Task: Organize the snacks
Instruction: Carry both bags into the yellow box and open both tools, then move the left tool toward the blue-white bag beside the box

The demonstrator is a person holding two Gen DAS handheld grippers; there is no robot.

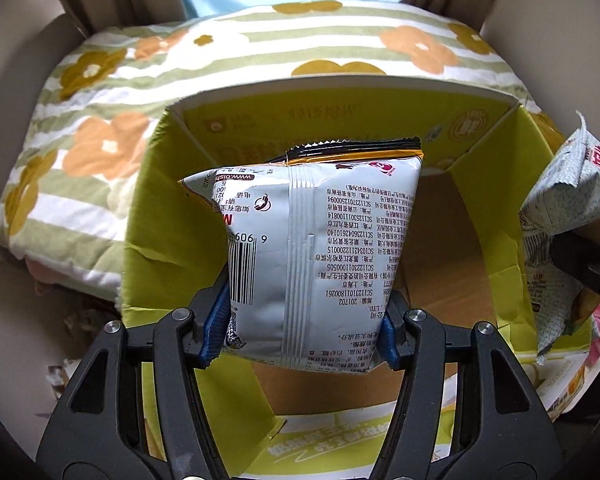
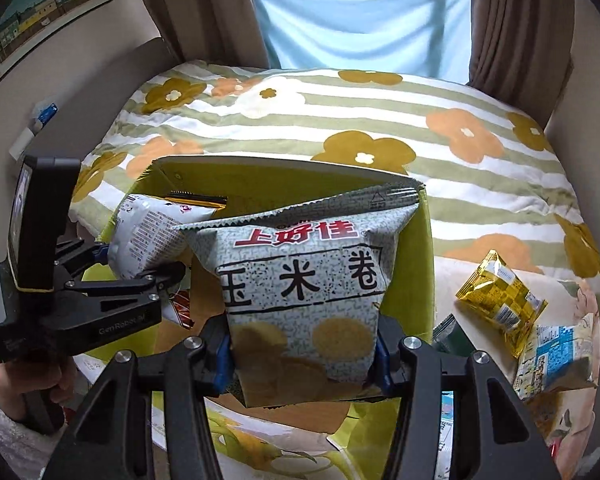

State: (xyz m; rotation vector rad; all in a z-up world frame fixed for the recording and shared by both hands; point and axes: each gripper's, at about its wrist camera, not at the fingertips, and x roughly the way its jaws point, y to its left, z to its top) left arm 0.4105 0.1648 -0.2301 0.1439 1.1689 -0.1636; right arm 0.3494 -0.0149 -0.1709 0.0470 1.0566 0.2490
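Observation:
My left gripper (image 1: 304, 320) is shut on a silver snack bag (image 1: 316, 248) with a black and orange top seal, held upright over the open yellow-green cardboard box (image 1: 496, 216). My right gripper (image 2: 304, 356) is shut on a grey-green corn-roll bag (image 2: 304, 280) with red and black Chinese lettering, also held above the box (image 2: 416, 264). The left gripper (image 2: 140, 268) and its silver bag (image 2: 148, 232) show at the left of the right wrist view. The corn-roll bag (image 1: 568, 208) shows at the right edge of the left wrist view.
The box sits on a bed with a green-striped floral quilt (image 2: 460, 120). A gold snack packet (image 2: 500, 300), a blue-printed packet (image 2: 556, 356) and a dark green packet (image 2: 448, 332) lie to the box's right. Curtains and a window are behind.

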